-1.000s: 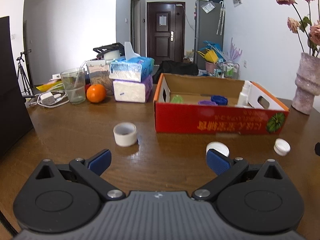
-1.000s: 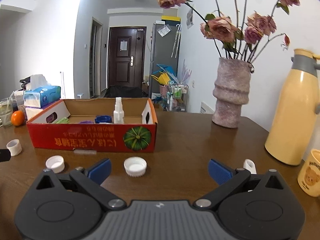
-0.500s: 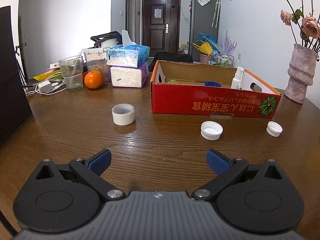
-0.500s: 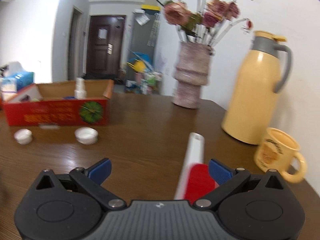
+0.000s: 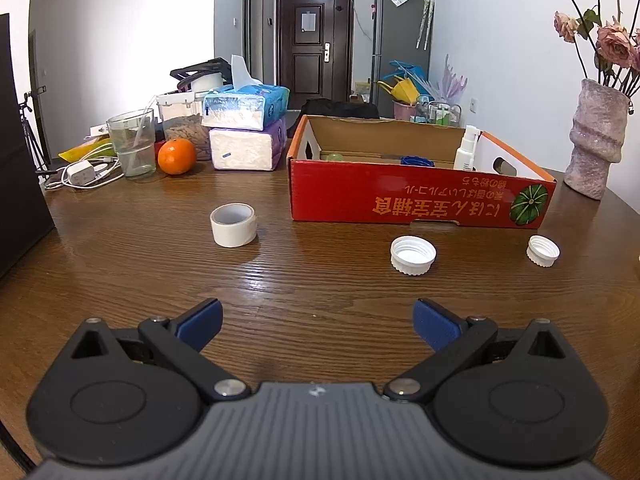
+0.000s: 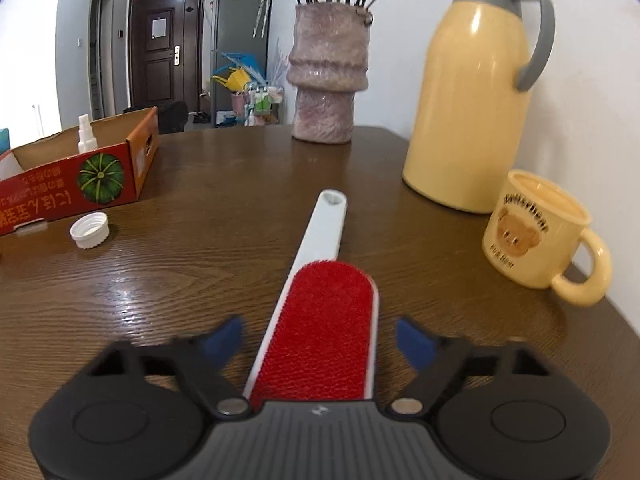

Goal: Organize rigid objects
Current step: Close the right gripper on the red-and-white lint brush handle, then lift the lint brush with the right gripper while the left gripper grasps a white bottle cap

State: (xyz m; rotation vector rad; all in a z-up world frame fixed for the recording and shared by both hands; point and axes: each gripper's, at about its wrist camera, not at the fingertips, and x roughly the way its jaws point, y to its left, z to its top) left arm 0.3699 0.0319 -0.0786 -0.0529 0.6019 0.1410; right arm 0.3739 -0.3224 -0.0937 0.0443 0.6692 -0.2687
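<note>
A red cardboard box [image 5: 420,200] holds a white spray bottle [image 5: 467,152] and small items. A roll of white tape [image 5: 233,225] and two white caps [image 5: 413,255] [image 5: 543,251] lie on the wooden table in front of it. My left gripper [image 5: 316,324] is open and empty, low over the table, short of them. My right gripper [image 6: 318,342] is open and straddles the red head of a lint brush [image 6: 320,320] with a white handle; the fingers stand apart from it. One cap [image 6: 89,230] and the box [image 6: 76,184] show at left.
A yellow thermos [image 6: 472,96], a yellow bear mug [image 6: 536,236] and a pink vase [image 6: 326,76] stand right of the brush. Tissue packs [image 5: 246,132], an orange [image 5: 176,156], a glass [image 5: 132,142] and a charger with cables [image 5: 80,172] sit at the back left.
My right gripper has swung right and come down over the lint brush, which now lies between its open fingers. My left gripper has drawn back from the caps and tape.
</note>
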